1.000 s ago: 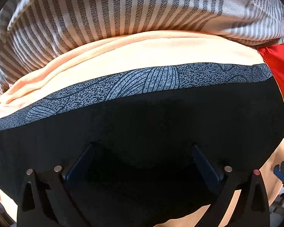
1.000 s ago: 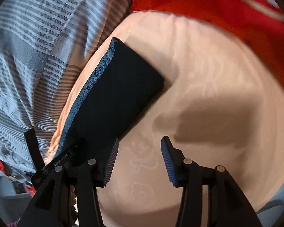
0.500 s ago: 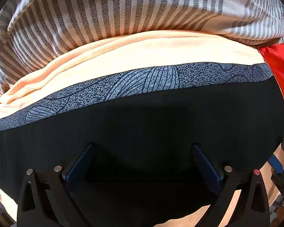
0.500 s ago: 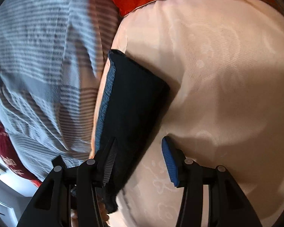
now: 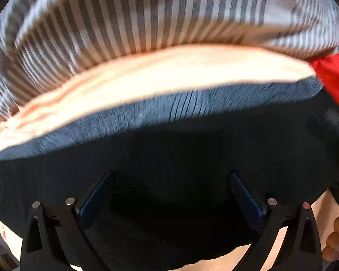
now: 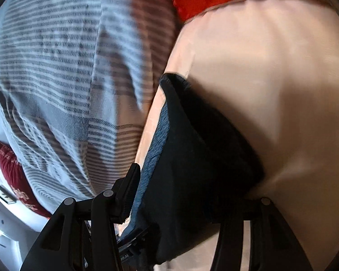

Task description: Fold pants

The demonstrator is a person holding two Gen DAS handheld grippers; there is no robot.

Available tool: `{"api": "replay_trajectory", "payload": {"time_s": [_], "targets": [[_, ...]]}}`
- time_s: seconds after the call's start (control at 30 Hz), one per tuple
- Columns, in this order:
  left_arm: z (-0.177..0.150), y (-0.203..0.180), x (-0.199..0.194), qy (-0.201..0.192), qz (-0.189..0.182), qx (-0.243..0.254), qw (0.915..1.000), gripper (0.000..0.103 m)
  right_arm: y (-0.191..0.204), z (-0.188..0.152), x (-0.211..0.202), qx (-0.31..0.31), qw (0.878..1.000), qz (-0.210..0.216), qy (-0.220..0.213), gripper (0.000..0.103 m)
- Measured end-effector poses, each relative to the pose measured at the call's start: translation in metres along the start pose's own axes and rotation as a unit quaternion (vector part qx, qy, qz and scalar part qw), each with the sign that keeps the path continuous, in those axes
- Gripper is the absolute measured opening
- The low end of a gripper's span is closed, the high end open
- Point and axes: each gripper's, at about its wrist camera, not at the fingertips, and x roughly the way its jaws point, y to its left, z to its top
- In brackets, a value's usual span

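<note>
Your pants (image 5: 192, 158) lie as a compact dark bundle on the peach bed sheet (image 5: 169, 72), beside the striped duvet (image 5: 147, 18). Your left tongs (image 5: 169, 194) stand wide apart over the black cloth, gripping nothing, likely steadying or pressing the fold flat. Your right tongs (image 6: 192, 194) straddle the bundle's near end, with the pants (image 6: 192, 158) between the fingers; whether they actually clamp it, I cannot tell, since one finger is hidden.
</note>
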Motion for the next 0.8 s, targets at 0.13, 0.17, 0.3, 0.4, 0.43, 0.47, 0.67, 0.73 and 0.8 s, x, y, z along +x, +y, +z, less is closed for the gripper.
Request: {"api": "replay_trajectory", "payload": {"time_s": [0.13, 0.17, 0.3, 0.4, 0.43, 0.47, 0.67, 0.73, 0.8], "targets": [[0.029, -0.005, -0.018, -0.049, -0.009, -0.012, 0.9987, 0.094, 0.001, 0.002, 0.003, 0.011, 0.999, -0.008, 0.032, 0.013], [0.034, -0.006, -0.015, -0.048, -0.003, -0.011, 0.9988, 0.086, 0.004, 0.002, 0.003, 0.006, 0.999, -0.009, 0.035, 0.013], [0.044, -0.002, 0.015, 0.001, -0.014, -0.034, 0.9993, 0.044, 0.018, 0.000, 0.000, -0.008, 0.999, -0.003, 0.040, 0.013], [0.045, -0.008, 0.017, -0.017, -0.018, -0.018, 0.9995, 0.034, 0.034, -0.002, 0.000, -0.039, 0.998, -0.007, 0.045, 0.013], [0.045, -0.010, 0.020, -0.019, -0.021, -0.014, 0.9995, 0.032, 0.038, -0.003, -0.001, -0.047, 0.998, -0.008, 0.046, 0.013], [0.045, -0.011, 0.023, -0.023, -0.021, -0.014, 0.9994, 0.032, 0.042, -0.004, -0.001, -0.055, 0.997, -0.010, 0.047, 0.013], [0.041, -0.023, 0.027, -0.054, 0.005, 0.021, 0.9983, 0.032, 0.071, -0.015, 0.000, -0.088, 0.995, -0.008, 0.047, 0.013], [0.041, -0.023, 0.026, -0.057, -0.005, 0.021, 0.9982, 0.032, 0.084, -0.019, 0.000, -0.105, 0.993, -0.013, 0.047, 0.013], [0.042, -0.015, 0.025, -0.054, -0.024, 0.015, 0.9982, 0.032, 0.101, -0.026, 0.000, -0.129, 0.990, -0.019, 0.046, 0.013]]}}
